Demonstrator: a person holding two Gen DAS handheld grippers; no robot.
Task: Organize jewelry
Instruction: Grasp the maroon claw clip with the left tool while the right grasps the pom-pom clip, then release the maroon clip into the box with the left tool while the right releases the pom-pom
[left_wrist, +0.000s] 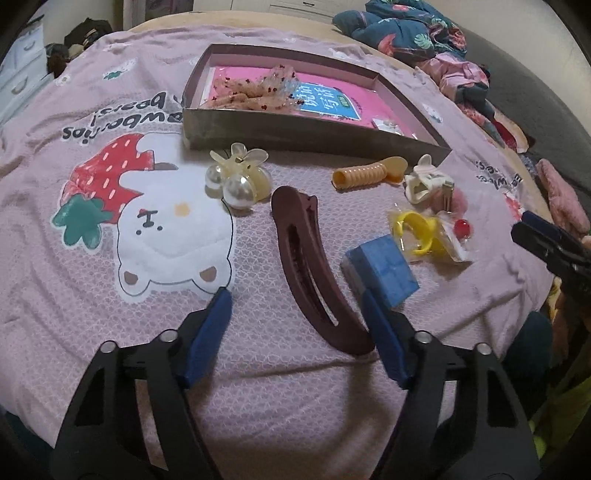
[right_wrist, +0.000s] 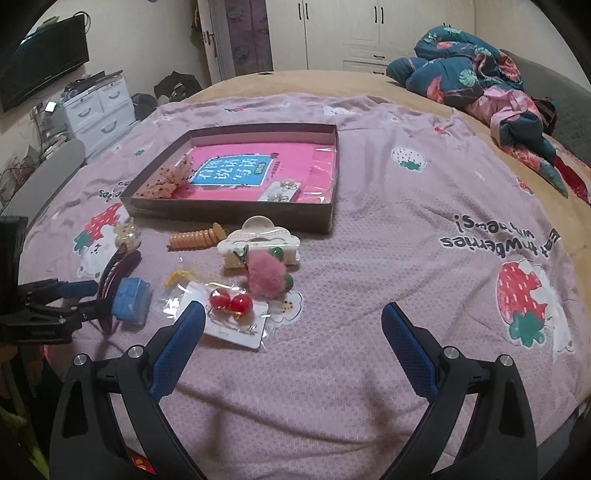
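A shallow brown box with a pink book inside holds a beaded scrunchie and a small earring card. Before it on the pink blanket lie a pearl flower clip, an orange coil clip, a cream claw clip, a pink pompom clip, red ball earrings on a card, a yellow ring pack, a blue box and a long maroon hair clip. My left gripper is open around the maroon clip's near end. My right gripper is open and empty beside the earring card.
A crumpled floral quilt lies at the bed's far right. White drawers and a wall television stand left of the bed. Wardrobe doors are behind. The blanket to the right of the box is bare.
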